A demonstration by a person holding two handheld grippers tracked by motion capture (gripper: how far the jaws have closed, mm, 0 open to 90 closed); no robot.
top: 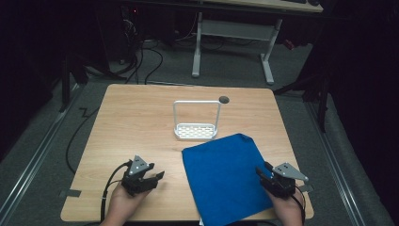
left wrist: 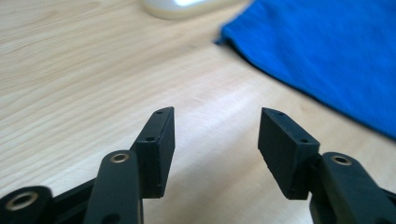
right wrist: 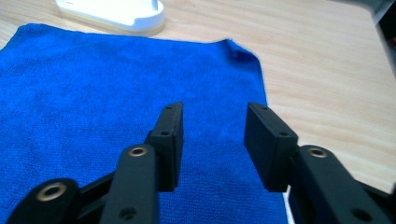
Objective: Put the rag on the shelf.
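**Two jaw sets open, cloth not yet gripped**

Both my pairs of jaws stand apart with nothing between them. Right gripper [right wrist: 212, 147]: jaws hang just over the near right part of the blue cloth [right wrist: 116, 93], aimed along it toward its far edge. No pad pressing the fabric that I can see. Left gripper [left wrist: 215, 149]: jaws wide, over bare wood, cloth edge [left wrist: 327, 60] off to its right and near, not touching.

From the high view: left gripper [top: 149, 178] sits left of the cloth [top: 221, 181], right gripper [top: 267, 178] at its right edge. I'd read that as flanking it, one hand per side, ready to take two edges or corners at once.

Cloth lies flat and spread on the surface [top: 136, 122], turned a bit askew, near edge reaching the surface's front rim. Its far corner comes just beside the white rack [top: 196, 123], which stands upright mid-surface with its tall loop handle. My guess is the rack is where the cloth ends up, hence the close placement. Small dark hole [top: 224, 99] behind the rack, unrelated.

Next call: left has to close the gap first.
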